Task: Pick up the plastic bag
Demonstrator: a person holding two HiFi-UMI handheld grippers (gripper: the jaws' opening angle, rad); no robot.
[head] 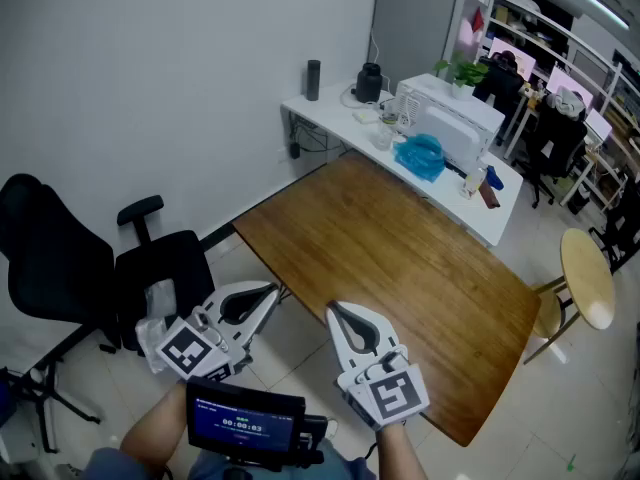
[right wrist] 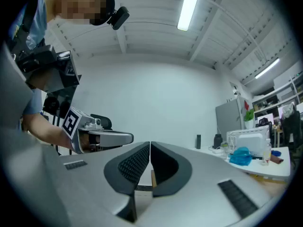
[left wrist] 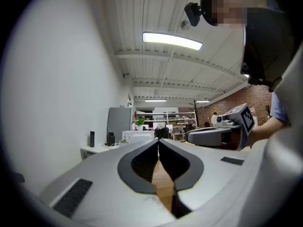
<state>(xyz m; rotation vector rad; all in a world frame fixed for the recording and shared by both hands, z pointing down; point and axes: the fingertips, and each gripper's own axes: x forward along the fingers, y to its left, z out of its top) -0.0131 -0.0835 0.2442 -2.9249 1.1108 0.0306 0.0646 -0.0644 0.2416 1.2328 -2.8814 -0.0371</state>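
Your left tool [head: 268,294] and right tool [head: 337,314] are both closed with nothing between the jaws. You hold them low and close to your body, off the near corner of the wooden desk [head: 400,268].

The blue plastic bag [head: 420,156] is well apart from both. It lies ahead and to the right, beyond the whole width of the wooden desk, on the white desk [head: 330,103] against the far wall. It sits as a crumpled heap just in front of a white appliance [head: 450,118], with small items close around it. The heap shows no clear long axis, so the approach direction probably matters little. Your right tool looks the nearer of the two, and its own view has the bag off to its right. Either tool would have to open before it could close on the bag.

The wooden desk is bare, so nothing on it stands between you and the bag. The room is an office with a plain white wall and a pale tiled floor. A black office chair [head: 60,258] stands at your left and a round wooden stool [head: 587,278] at the right. Something pale and crumpled [head: 158,303] rests on the chair seat beside your left tool, and you cannot tell what it is.
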